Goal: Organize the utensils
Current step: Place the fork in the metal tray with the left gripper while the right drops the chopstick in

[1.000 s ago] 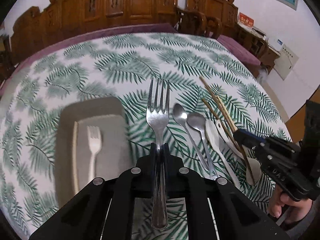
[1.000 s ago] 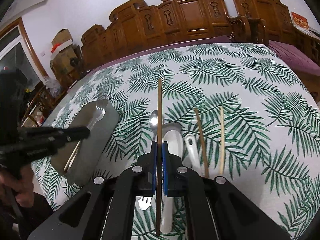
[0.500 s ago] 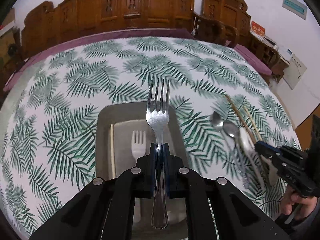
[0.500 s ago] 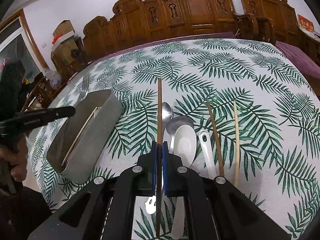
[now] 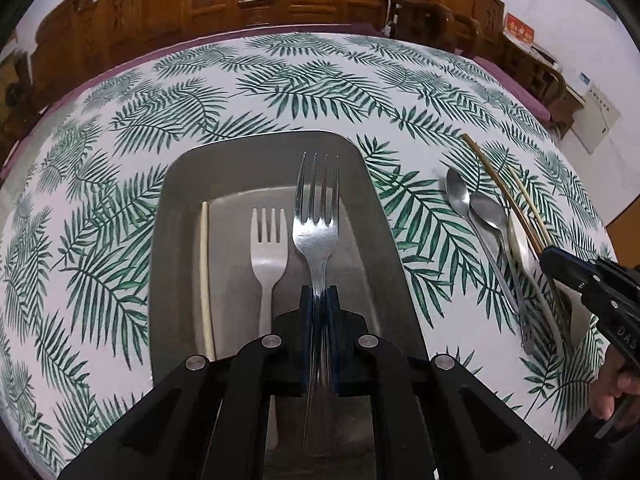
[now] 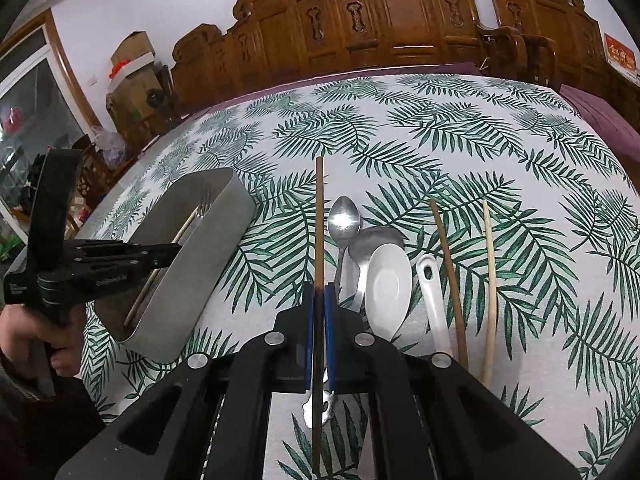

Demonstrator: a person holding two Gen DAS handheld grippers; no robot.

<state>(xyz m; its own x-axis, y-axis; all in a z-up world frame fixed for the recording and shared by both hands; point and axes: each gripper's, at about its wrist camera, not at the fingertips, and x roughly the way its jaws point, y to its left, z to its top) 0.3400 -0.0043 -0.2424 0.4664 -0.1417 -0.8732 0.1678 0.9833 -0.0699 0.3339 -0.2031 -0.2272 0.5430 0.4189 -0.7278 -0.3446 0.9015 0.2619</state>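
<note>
My left gripper [image 5: 319, 294] is shut on a steel fork [image 5: 316, 216] and holds it over the grey tray [image 5: 372, 216], tines pointing away from me. Inside the tray lie a white fork [image 5: 269, 240] and a pale chopstick [image 5: 205, 272]. My right gripper [image 6: 319, 292] is shut on a dark brown chopstick [image 6: 319, 220], held above the cloth to the right of the tray [image 6: 208, 256]. Two steel spoons [image 6: 344, 220], a white spoon [image 6: 389, 284], a white ladle-like spoon [image 6: 432, 300], a brown chopstick [image 6: 448, 272] and a pale chopstick [image 6: 489, 280] lie on the cloth.
A round table with a palm-leaf cloth [image 5: 304, 80] carries everything. Carved wooden chairs [image 6: 380, 20] stand behind it. A hand [image 6: 24, 332] grips the left tool at the left edge of the right wrist view. Boxes [image 6: 132, 64] are stacked near a window at the left.
My left gripper has carried the steel fork from above the loose spoons leftward and down over the tray. The right gripper with its chopstick has hardly moved.
</note>
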